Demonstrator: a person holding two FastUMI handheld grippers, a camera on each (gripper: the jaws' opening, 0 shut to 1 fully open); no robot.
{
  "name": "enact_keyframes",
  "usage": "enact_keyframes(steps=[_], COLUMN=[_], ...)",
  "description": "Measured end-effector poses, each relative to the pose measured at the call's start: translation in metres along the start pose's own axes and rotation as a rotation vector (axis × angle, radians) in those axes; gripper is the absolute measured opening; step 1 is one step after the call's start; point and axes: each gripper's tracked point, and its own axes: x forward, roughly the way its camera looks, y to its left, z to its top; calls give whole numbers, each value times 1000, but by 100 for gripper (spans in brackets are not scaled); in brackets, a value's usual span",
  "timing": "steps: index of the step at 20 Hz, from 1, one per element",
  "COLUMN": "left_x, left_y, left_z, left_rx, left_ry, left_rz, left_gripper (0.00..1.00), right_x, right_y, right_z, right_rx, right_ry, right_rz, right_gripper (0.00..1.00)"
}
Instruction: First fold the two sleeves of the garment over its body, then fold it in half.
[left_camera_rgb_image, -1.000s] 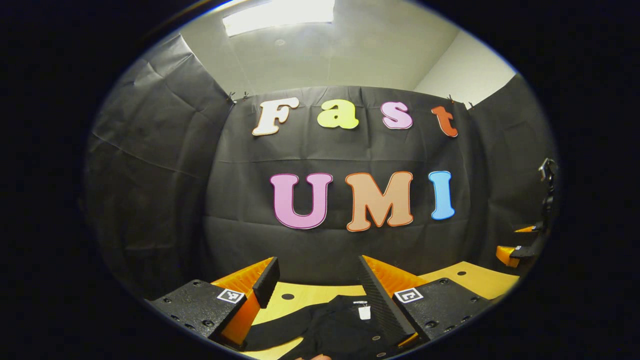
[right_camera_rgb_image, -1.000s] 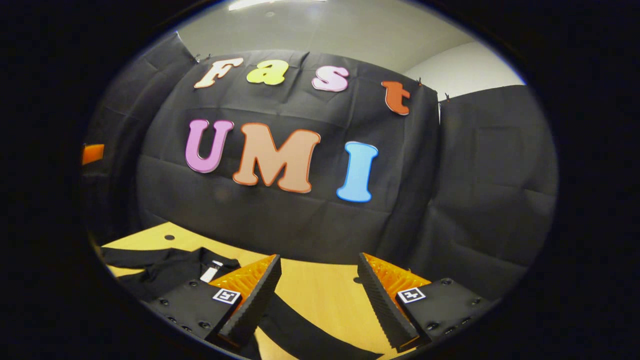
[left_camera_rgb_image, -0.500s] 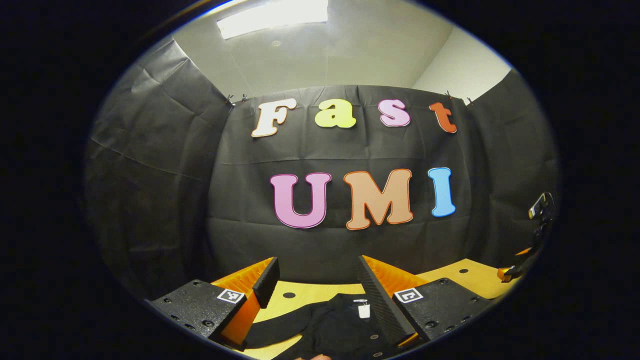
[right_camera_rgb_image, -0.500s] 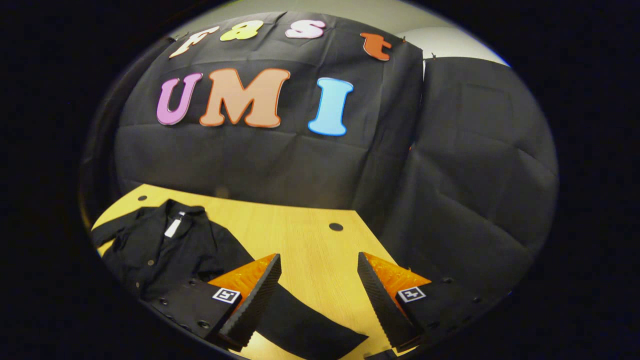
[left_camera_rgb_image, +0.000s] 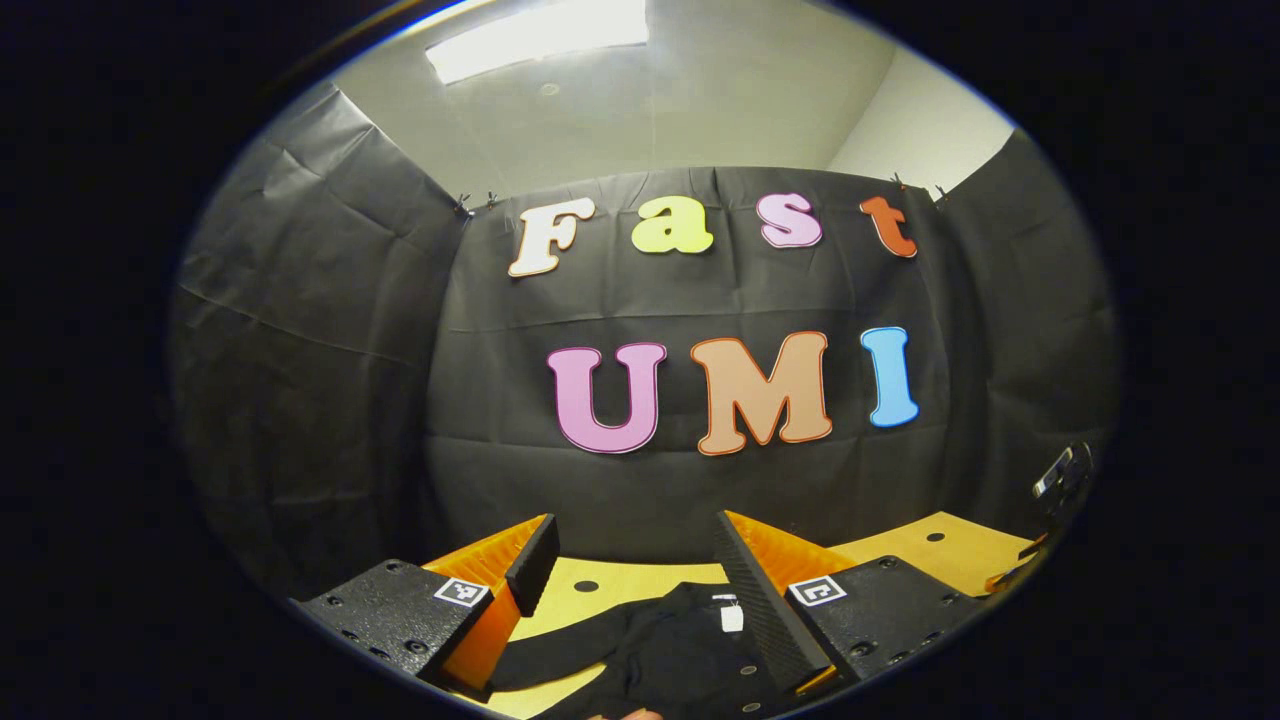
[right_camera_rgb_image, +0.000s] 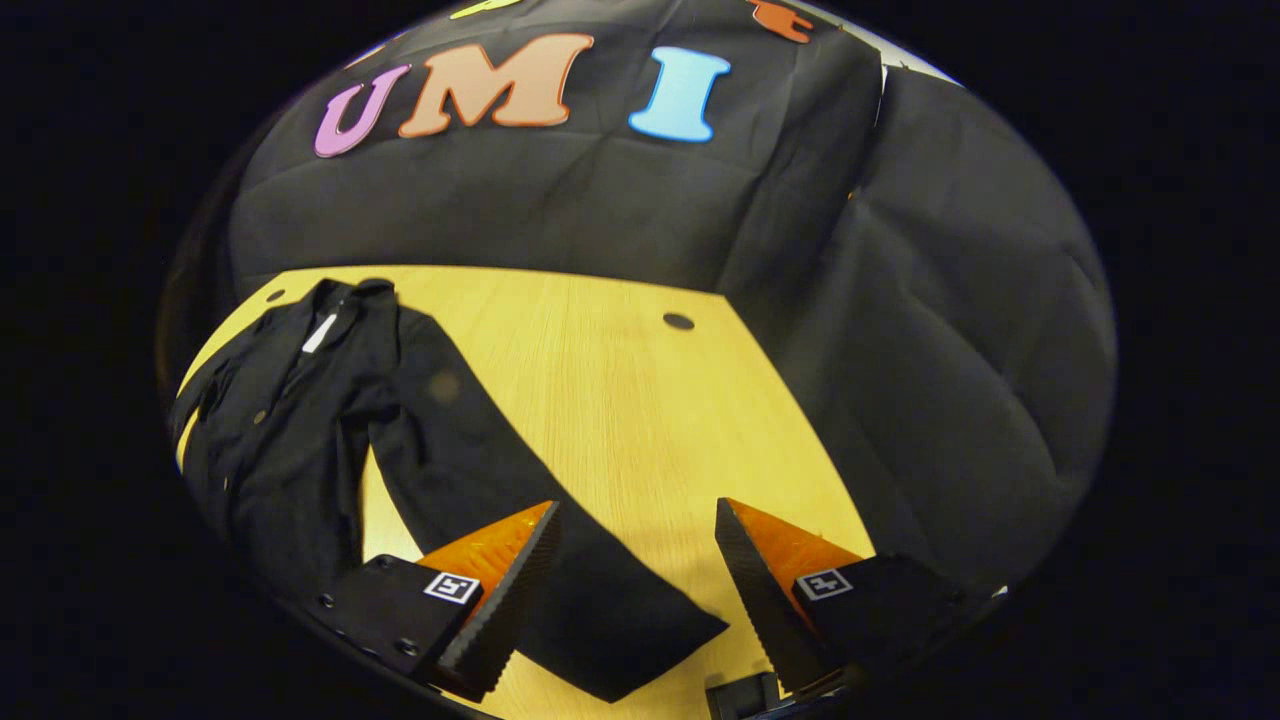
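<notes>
Right gripper view: right tongs (right_camera_rgb_image: 635, 590) wide, empty, above the sleeve (right_camera_rgb_image: 520, 520) end; its long axis runs up-left to the shirt (right_camera_rgb_image: 290, 420) on the table (right_camera_rgb_image: 620, 420). Left tongs (left_camera_rgb_image: 635, 590) wide, over the collar. Right is nearer.

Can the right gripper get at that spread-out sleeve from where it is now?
Probably yes. The right gripper is open above the sleeve, whose cuff end lies flat on the bare table, nothing between.

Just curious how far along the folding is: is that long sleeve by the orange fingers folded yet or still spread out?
Spread. The sleeve lies stretched across the table, away from the black shirt's body.
</notes>
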Motion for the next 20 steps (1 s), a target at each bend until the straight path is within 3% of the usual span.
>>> enact_keyframes(steps=[8,12,16,18,20], left_x=[-13,-22,-28,-29,-27], left_y=[-13,-24,-40,-42,-39], left_z=[0,-2,-7,-7,-4], left_rx=[11,14,-6,-4,0], left_ry=[7,11,25,26,13], left_rz=[38,49,34,26,26], left_gripper=[92,92,92,92,92], right_x=[24,25,24,24,24], right_y=[6,5,9,11,19], right_z=[-69,-81,-83,-83,-84], right_rx=[38,38,121,98,89], right_ry=[290,328,350,348,332], right_rz=[102,137,180,188,208], right_gripper=[99,99,99,93,59])
